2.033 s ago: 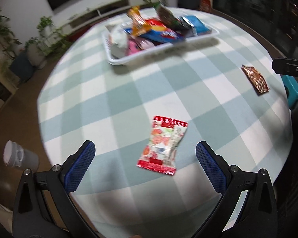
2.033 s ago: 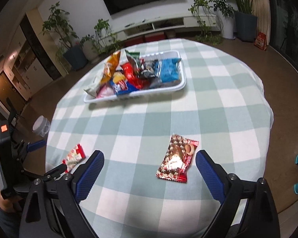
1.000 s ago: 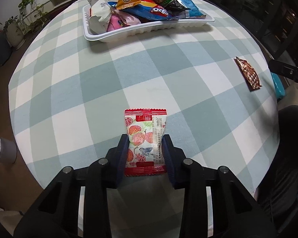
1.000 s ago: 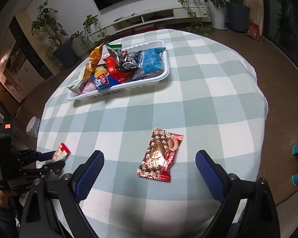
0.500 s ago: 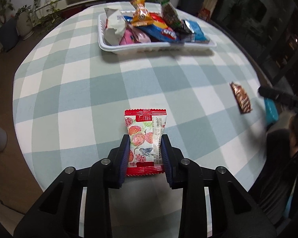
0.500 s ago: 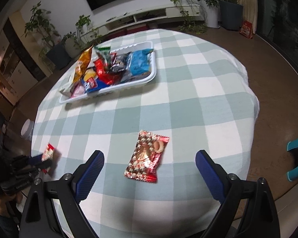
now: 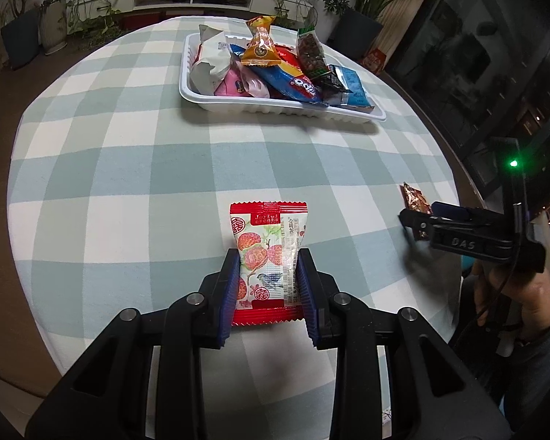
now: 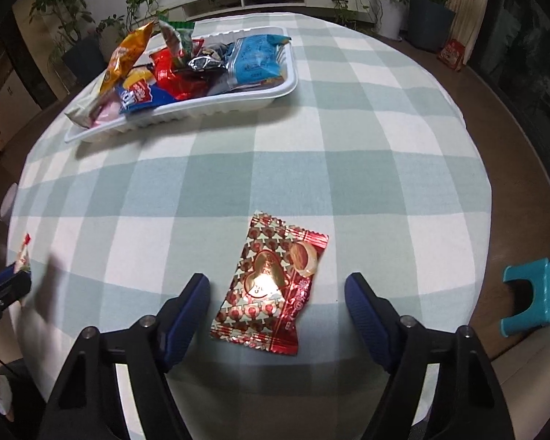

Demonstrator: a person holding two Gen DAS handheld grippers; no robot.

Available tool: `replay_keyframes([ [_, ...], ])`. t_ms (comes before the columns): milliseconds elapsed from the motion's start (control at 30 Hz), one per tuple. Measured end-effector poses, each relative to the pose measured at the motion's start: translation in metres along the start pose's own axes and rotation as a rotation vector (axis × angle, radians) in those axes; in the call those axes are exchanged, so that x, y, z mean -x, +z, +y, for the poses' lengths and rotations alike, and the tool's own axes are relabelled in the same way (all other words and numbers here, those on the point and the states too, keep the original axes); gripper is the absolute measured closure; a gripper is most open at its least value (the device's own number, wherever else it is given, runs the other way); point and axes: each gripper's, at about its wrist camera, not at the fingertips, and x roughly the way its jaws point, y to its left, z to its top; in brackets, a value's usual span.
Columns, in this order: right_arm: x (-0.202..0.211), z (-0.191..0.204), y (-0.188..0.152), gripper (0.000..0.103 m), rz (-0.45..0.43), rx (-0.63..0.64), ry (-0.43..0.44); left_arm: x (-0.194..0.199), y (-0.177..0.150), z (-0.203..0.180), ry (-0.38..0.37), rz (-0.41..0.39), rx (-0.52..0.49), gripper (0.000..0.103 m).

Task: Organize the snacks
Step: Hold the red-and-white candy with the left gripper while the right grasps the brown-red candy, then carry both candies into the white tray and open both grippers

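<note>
We are gripping the red-and-white snack packet (image 7: 267, 256) in our left gripper (image 7: 267, 286), its pads pressing both sides, while our right gripper (image 8: 277, 311) has just been narrowing around the red foil packet (image 8: 271, 286) lying on the checked tablecloth (image 8: 348, 168) (pads not touching). Farther off, the white tray (image 7: 275, 108) is holding piled snack bags (image 7: 286, 69).

In the left wrist view the tray (image 7: 275, 108) of snacks sits on the table (image 7: 128, 183) at upper centre. The fruit-print packet (image 7: 267, 256) lies at lower centre between the left gripper (image 7: 267, 289) fingers. At the right edge the foil packet (image 7: 414, 200) lies behind the right gripper (image 7: 421, 220), perhaps touching it.
</note>
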Motion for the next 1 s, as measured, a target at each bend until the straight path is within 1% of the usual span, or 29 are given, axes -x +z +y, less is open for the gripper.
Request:
replay_keyframes([
  [67,-0.002,0.004,0.0,0.024,-0.013,0.024,-0.026,0.001,0.0,0.001,-0.008,-0.005,0.004,0.075],
  [133,-0.001,0.004,0.0,0.027,-0.019,0.025,-0.021,0.002,-0.001,0.003,-0.014,-0.012,0.01,0.075],
  [167,0.0,0.004,0.0,0.033,-0.022,0.029,-0.019,0.002,-0.001,0.003,-0.016,-0.014,0.012,0.075],
  [200,0.001,0.005,-0.001,0.042,-0.027,0.037,-0.016,0.002,-0.002,0.004,-0.019,-0.017,0.015,0.075],
  [233,0.003,0.006,-0.002,0.046,-0.031,0.042,-0.014,0.002,-0.002,0.005,-0.021,-0.018,0.017,0.075],
  [267,0.004,0.006,-0.002,0.055,-0.033,0.045,-0.014,0.001,-0.003,0.006,-0.026,-0.018,0.021,0.075],
  [300,0.004,0.006,-0.001,0.06,-0.032,0.047,-0.013,0.001,-0.003,0.007,-0.028,-0.018,0.024,0.075],
  [333,0.005,0.005,-0.002,0.06,-0.029,0.047,-0.009,0.001,-0.004,0.008,-0.03,-0.02,0.027,0.075],
  [400,0.006,0.003,-0.002,0.065,-0.025,0.037,0.002,0.001,-0.004,0.009,-0.035,-0.023,0.032,0.075],
  [467,0.007,0.002,-0.002,0.068,-0.022,0.028,0.02,0.001,-0.005,0.011,-0.037,-0.027,0.037,0.075],
  [500,0.008,0.002,-0.002,0.071,-0.021,0.024,0.033,0.002,-0.005,0.012,-0.039,-0.029,0.039,0.075],
  [600,0.01,0.003,-0.002,0.076,-0.029,0.02,0.061,0.002,-0.005,0.014,-0.04,-0.032,0.045,0.075],
  [833,0.029,-0.007,0.0,0.077,-0.099,-0.035,0.166,0.011,0.0,0.015,-0.046,-0.058,0.054,0.075],
  [1000,0.051,-0.026,0.016,0.077,-0.17,-0.11,0.235,0.025,0.02,0.016,-0.027,-0.093,0.049,0.075],
])
